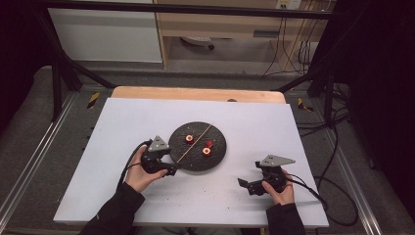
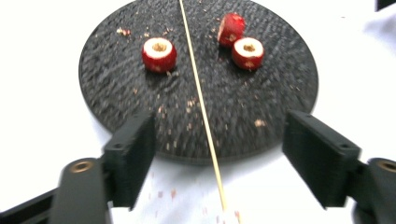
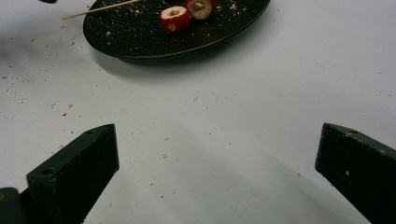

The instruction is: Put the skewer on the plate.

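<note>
A black round plate (image 1: 218,155) lies mid-table and carries three red cored fruit pieces (image 1: 189,138) and a thin wooden skewer (image 1: 195,142) laid slantwise across it. In the left gripper view the skewer (image 2: 201,98) runs off the plate's near rim (image 2: 116,93) and passes between the jaws of my left gripper (image 2: 219,125), which stand wide apart and clear of it. One fruit piece (image 2: 159,53) sits left of the skewer, two (image 2: 248,52) to its right. My left gripper (image 1: 171,170) is at the plate's near-left edge. My right gripper (image 1: 244,185) stands open above bare table, nothing between its jaws (image 3: 218,134).
The white tabletop (image 1: 122,132) is sprinkled with crumbs around the plate (image 3: 140,32). Black frame posts (image 1: 56,83) stand at the far corners, and cables (image 1: 337,196) trail off the right side. A wooden strip (image 1: 195,93) edges the table's far side.
</note>
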`<action>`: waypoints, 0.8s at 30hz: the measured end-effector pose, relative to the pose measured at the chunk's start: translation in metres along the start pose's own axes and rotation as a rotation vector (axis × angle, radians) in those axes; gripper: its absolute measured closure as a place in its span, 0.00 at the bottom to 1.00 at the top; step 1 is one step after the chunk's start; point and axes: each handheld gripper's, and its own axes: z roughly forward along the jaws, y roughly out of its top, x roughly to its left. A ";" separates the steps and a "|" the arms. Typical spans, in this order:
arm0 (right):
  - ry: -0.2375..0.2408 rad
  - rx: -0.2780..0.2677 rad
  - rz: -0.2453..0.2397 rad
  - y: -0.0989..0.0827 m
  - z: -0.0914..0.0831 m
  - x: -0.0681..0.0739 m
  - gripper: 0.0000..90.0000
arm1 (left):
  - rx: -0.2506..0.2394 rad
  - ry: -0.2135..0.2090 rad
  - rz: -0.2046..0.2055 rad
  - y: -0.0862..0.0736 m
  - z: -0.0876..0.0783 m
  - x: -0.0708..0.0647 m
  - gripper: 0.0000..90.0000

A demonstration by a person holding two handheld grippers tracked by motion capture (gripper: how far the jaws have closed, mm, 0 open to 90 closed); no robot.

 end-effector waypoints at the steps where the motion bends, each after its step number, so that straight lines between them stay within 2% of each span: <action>1: -0.002 0.003 -0.001 0.000 0.000 0.000 0.01 | -0.001 -0.002 0.003 -0.003 -0.004 0.002 0.23; 6: -0.002 0.006 0.005 -0.001 0.000 -0.001 0.01 | -0.015 -0.004 -0.002 -0.023 -0.021 0.010 0.13; 8: -0.002 0.009 0.009 -0.001 0.000 -0.001 0.01 | -0.019 0.011 -0.008 -0.031 -0.026 0.013 0.11; 10: -0.004 0.011 0.004 -0.001 0.000 -0.001 0.01 | -0.010 0.025 0.009 -0.039 -0.031 0.015 0.09; 12: -0.005 0.014 0.005 -0.002 0.000 -0.001 0.01 | -0.023 0.023 0.012 -0.048 -0.036 0.017 0.07; 18: -0.003 0.016 0.005 -0.003 0.001 -0.001 0.01 | -0.044 0.034 -0.017 -0.070 -0.047 0.022 0.07; 24: -0.005 0.030 0.008 -0.004 0.002 0.000 0.01 | -0.033 0.033 -0.014 -0.086 -0.052 0.026 0.07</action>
